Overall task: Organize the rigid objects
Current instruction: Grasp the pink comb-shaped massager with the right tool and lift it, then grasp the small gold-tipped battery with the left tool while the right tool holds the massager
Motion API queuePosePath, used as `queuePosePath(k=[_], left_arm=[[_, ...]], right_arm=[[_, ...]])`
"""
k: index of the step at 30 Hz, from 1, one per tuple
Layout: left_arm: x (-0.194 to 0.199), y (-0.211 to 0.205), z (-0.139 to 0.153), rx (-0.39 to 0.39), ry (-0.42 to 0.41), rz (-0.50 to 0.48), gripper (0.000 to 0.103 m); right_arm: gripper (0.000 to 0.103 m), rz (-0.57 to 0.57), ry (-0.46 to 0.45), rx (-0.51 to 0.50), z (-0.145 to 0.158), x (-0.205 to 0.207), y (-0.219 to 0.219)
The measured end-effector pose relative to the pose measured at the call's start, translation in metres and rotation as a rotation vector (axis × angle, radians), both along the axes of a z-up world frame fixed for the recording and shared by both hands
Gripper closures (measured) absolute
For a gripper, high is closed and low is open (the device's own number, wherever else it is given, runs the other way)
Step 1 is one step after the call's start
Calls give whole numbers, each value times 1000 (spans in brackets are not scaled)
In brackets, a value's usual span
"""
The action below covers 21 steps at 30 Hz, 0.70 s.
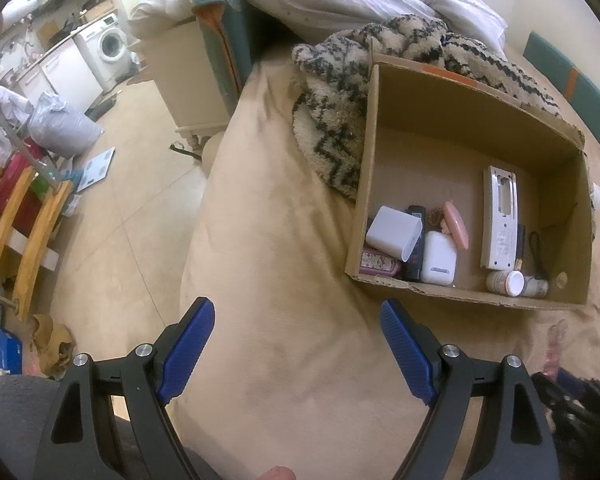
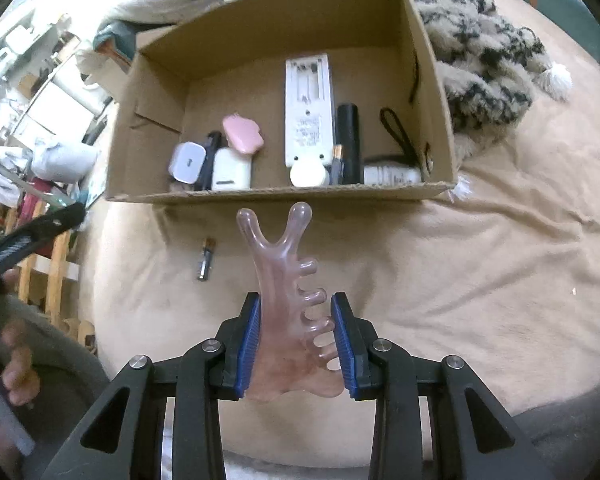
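Right wrist view: the right gripper (image 2: 298, 336) was clenched on a translucent pink massage comb (image 2: 286, 304), its blue pads (image 2: 247, 334) pressing the comb's two long edges. The forked end of the comb pointed toward 12 o'clock, and its rounded teeth faced 3 o'clock. The comb was held above a beige bedspread (image 2: 480, 280).

At 12 o'clock from the comb stood an open cardboard box (image 2: 156, 128), resting on the bedspread. Inside it, along the near wall from 9 o'clock to 3 o'clock, lay a white charger plug (image 2: 188, 162), a white earbud case (image 2: 232, 170), a pink paw-shaped item (image 2: 242, 136), a long white remote back (image 2: 309, 112), a white-capped jar (image 2: 310, 174), a black cylinder (image 2: 348, 142) and a black cord loop (image 2: 396, 132). A single battery (image 2: 207, 259) lay on the bedspread outside the box, at 10 o'clock from the gripper. A patterned fleece throw (image 2: 484, 56) was bunched at 2 o'clock, just beside the box.

Left wrist view: the left gripper (image 1: 298, 344) was released, its blue pads (image 1: 188, 352) standing wide apart with nothing between them, over the bedspread. The box sat at 2 o'clock from it; a washing machine (image 1: 108, 46) showed at 10 o'clock across the tiled floor (image 1: 140, 220).
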<state>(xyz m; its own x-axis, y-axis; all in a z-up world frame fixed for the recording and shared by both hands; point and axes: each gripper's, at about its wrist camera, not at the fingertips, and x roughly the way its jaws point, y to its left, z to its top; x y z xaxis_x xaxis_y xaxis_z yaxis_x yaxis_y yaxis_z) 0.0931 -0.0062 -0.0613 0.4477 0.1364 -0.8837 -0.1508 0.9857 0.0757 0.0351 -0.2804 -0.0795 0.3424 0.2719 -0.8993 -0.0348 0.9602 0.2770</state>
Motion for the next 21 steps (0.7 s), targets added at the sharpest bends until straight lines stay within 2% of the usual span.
queuePosePath(k=[5, 9, 18, 21], left_arm=[[2, -1, -7, 9, 23, 6, 20], [3, -1, -12, 2, 31, 6, 20], [5, -11, -30, 23, 73, -27, 20], [11, -17, -41, -30, 124, -58, 20]], right_arm=[[67, 12, -53, 30, 8, -4, 17], [67, 17, -124, 66, 16, 2, 13], [67, 17, -303, 165, 59, 6, 0], [67, 12, -336, 200, 66, 8, -8]])
